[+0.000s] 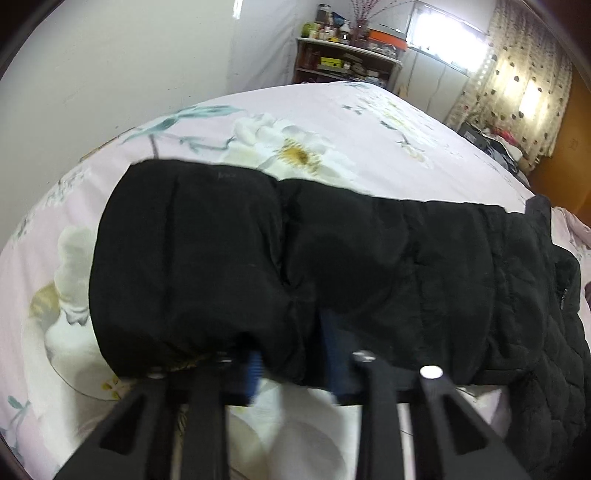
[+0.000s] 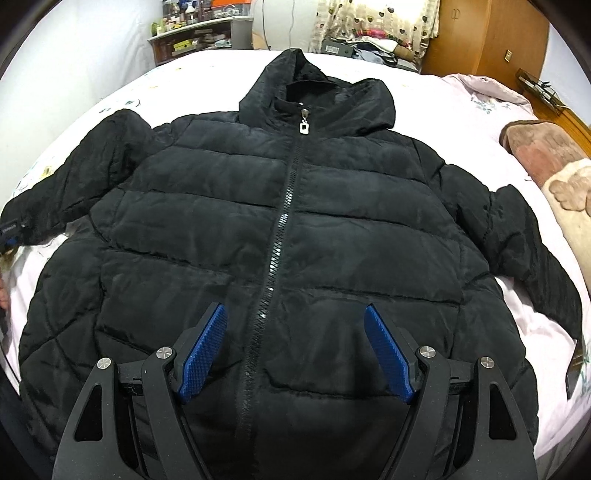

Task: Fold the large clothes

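Observation:
A black hooded puffer jacket (image 2: 295,229) lies front up and zipped on the bed, sleeves spread to both sides. My right gripper (image 2: 295,321) hovers open over the lower front, its blue pads on either side of the zipper. In the left wrist view the jacket's left sleeve (image 1: 258,258) lies across the sheet. My left gripper (image 1: 295,332) sits at the sleeve's near edge with sleeve fabric between its blue pads; the fingertips are hidden under the cloth.
The bed has a pink floral sheet (image 1: 314,122). A cluttered shelf (image 1: 343,62) stands beyond the bed. A pink-brown blanket (image 2: 546,155) lies at the right edge. A wooden wardrobe (image 2: 487,33) stands at the back right.

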`<state>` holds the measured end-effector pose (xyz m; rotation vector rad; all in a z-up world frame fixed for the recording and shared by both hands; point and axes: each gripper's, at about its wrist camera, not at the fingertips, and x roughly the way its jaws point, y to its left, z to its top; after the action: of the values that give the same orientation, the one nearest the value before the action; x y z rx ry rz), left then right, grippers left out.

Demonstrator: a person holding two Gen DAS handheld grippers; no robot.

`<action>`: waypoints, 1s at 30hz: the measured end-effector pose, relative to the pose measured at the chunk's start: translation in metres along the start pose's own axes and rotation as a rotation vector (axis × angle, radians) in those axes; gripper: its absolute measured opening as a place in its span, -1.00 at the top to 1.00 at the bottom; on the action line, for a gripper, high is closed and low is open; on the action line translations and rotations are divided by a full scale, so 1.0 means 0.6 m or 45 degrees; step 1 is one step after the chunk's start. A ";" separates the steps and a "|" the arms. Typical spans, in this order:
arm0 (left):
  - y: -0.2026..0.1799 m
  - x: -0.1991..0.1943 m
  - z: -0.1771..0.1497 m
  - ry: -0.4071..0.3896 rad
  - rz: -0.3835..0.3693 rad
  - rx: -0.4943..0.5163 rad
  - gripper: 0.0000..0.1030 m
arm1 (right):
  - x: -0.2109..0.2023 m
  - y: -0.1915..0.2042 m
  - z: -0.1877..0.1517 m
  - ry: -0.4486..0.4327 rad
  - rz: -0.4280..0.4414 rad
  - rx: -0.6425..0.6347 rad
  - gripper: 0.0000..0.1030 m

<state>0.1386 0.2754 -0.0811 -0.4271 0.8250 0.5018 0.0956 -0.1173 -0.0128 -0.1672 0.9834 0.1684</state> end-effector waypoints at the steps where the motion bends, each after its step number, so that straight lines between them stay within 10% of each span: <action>1: 0.000 -0.004 0.006 -0.005 -0.009 0.012 0.66 | -0.002 -0.002 -0.002 -0.001 -0.005 -0.005 -0.43; 19: -0.226 -0.295 0.123 -0.194 -0.495 0.316 0.76 | -0.089 -0.065 -0.042 -0.046 0.031 0.078 -0.35; 30: -0.468 -0.284 0.050 -0.054 -0.782 0.523 0.79 | -0.099 -0.158 -0.056 -0.061 0.024 0.223 -0.35</action>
<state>0.2193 0.0231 0.1155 -0.2664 0.6885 -0.2275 0.0566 -0.2206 0.0245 0.0068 0.9474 0.1024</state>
